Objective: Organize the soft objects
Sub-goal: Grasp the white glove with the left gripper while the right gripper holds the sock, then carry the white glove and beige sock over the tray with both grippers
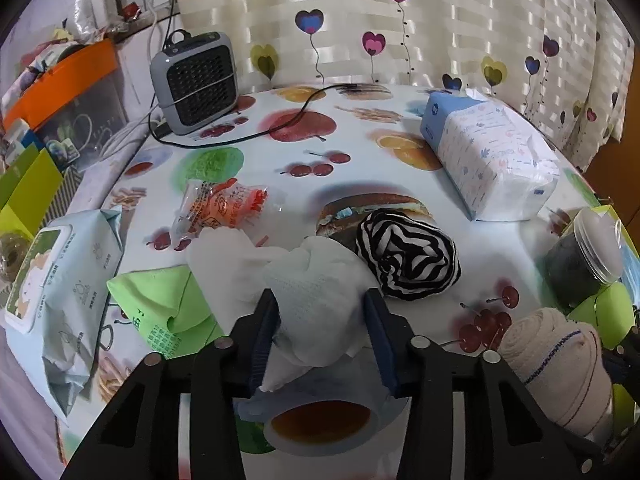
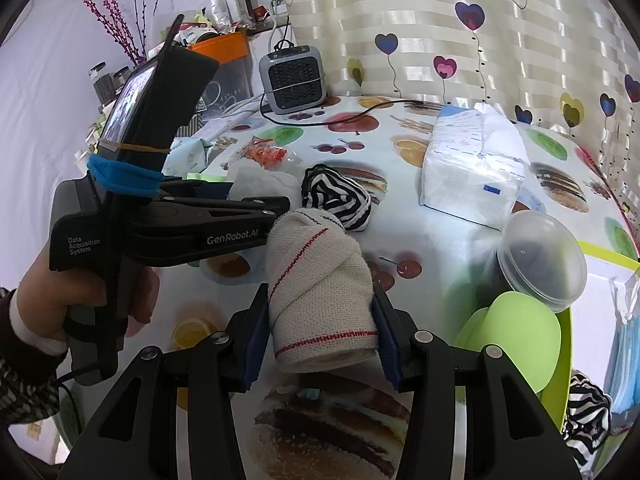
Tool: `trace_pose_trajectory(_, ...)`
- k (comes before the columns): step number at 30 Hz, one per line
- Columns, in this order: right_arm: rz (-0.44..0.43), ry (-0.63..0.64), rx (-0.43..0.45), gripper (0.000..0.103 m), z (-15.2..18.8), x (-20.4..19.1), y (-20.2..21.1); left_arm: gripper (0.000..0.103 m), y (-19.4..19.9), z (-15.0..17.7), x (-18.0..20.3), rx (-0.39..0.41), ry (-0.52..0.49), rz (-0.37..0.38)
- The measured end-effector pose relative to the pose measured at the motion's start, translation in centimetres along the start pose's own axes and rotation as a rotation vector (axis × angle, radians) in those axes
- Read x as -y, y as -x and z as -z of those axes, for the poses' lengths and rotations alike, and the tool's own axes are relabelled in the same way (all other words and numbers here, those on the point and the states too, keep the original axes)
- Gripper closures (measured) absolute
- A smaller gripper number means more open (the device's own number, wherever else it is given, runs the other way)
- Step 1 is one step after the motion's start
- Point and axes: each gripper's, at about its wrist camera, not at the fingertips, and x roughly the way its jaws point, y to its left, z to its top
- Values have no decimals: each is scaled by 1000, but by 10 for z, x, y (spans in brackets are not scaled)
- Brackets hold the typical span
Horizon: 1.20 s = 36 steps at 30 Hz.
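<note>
Grey fan heater [image 1: 195, 80] at the far edge of the table [image 1: 360, 152], black cable [image 1: 256, 136] trailing across the fruit-print cloth. Heart-patterned curtain [image 1: 400, 20] behind. Orange box [image 1: 60, 80] off left. Clear lidded jar [image 2: 540, 256], tilted, beside lime-green lids [image 2: 516, 328]

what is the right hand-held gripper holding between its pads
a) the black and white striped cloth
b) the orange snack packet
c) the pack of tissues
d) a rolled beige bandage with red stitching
d: in the right wrist view the right hand-held gripper has both pads pressed against the rolled beige bandage, while the striped cloth lies apart on the table further back.
</note>
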Motion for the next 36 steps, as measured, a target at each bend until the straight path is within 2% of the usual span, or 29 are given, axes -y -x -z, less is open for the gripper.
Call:
trace_pose_trajectory(4,7,-4,-5,55,1,0,-1,70,3,3,-2,17,12,4)
trace_pose_trajectory(14,34,-23,2,55,2,2,2,70,26,14,-7,76,25,-6)
trace_pose_trajectory(26,50,-18,44,55,2,-10,19,70,68,28,-8,134,45,29)
trace_pose_trajectory(28,53,-16,53,55,2,-12,24,70,75,31,-6,150,33,13)
trace_pose_trajectory(36,71,-19,87,55,2,-14,43,70,103,40,2,201,21,43)
